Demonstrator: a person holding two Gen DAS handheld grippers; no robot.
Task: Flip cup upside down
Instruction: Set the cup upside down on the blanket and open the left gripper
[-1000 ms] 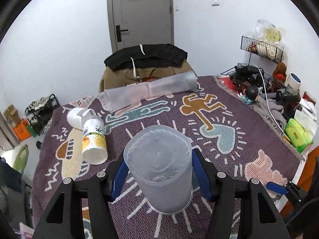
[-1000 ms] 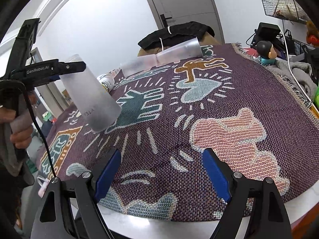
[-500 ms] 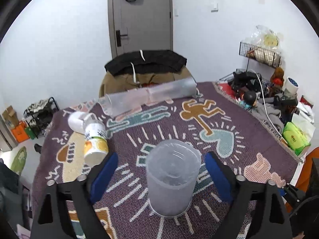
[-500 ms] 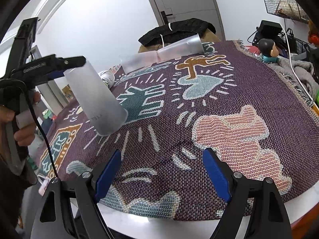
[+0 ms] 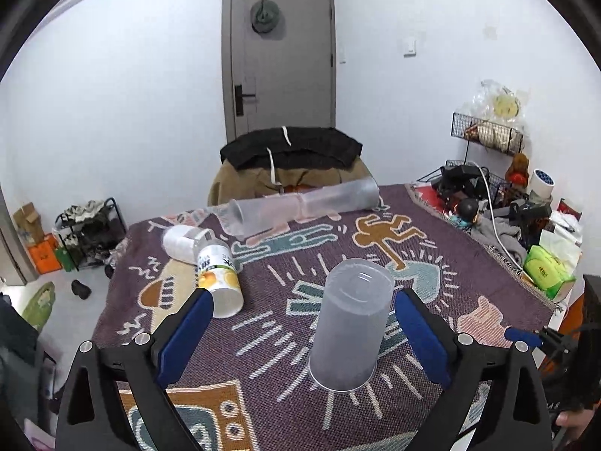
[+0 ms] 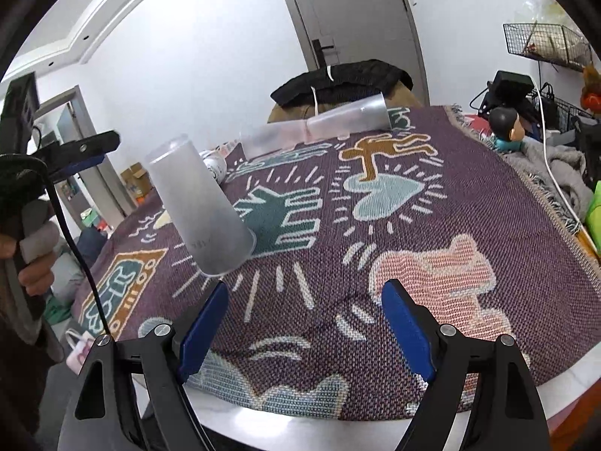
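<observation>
A frosted clear plastic cup (image 5: 351, 323) stands upside down, rim on the patterned cloth (image 5: 432, 263), base up. It also shows in the right wrist view (image 6: 201, 206). My left gripper (image 5: 300, 338) is open, its blue pads apart on either side of the cup and not touching it; in the right wrist view it (image 6: 80, 152) is held up at the left, away from the cup. My right gripper (image 6: 302, 334) is open and empty, low over the cloth's near edge, to the right of the cup.
A stack of frosted cups (image 5: 304, 206) lies on its side at the far edge. A printed paper cup (image 5: 219, 285) and a white tub (image 5: 180, 242) lie at the left. A chair with clothes (image 5: 289, 161) stands behind. Clutter and a green tissue pack (image 5: 546, 270) sit at the right.
My left gripper opened and let go of the cup, then drew back and up. The cup now stands free, upside down on the cloth. My right gripper barely moved.
</observation>
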